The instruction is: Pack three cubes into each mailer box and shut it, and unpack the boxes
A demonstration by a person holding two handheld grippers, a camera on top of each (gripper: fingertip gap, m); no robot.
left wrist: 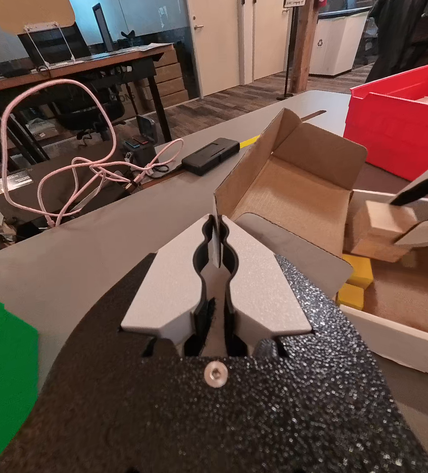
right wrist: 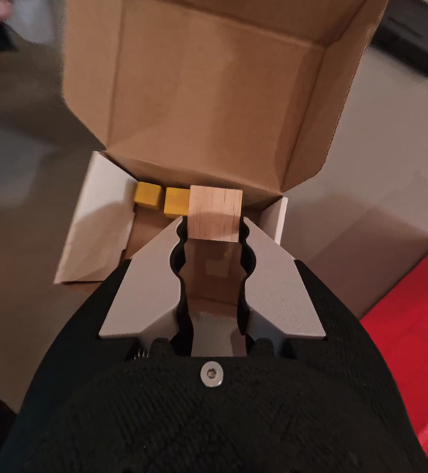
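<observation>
Pinching the side flap [left wrist: 216, 240] of the open brown cardboard mailer box [left wrist: 297, 184] with our left gripper [left wrist: 217, 231], we've got our right gripper [right wrist: 214, 225] clamped on a plain wooden cube [right wrist: 214, 212], hanging over the box beside two yellow cubes [right wrist: 161, 201] inside.

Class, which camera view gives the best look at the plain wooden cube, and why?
The right wrist view: the wooden cube sits centred, gripped between the right tongs, above the open mailer box. The left wrist view shows it only at the right edge, partly covered by those tongs.
</observation>
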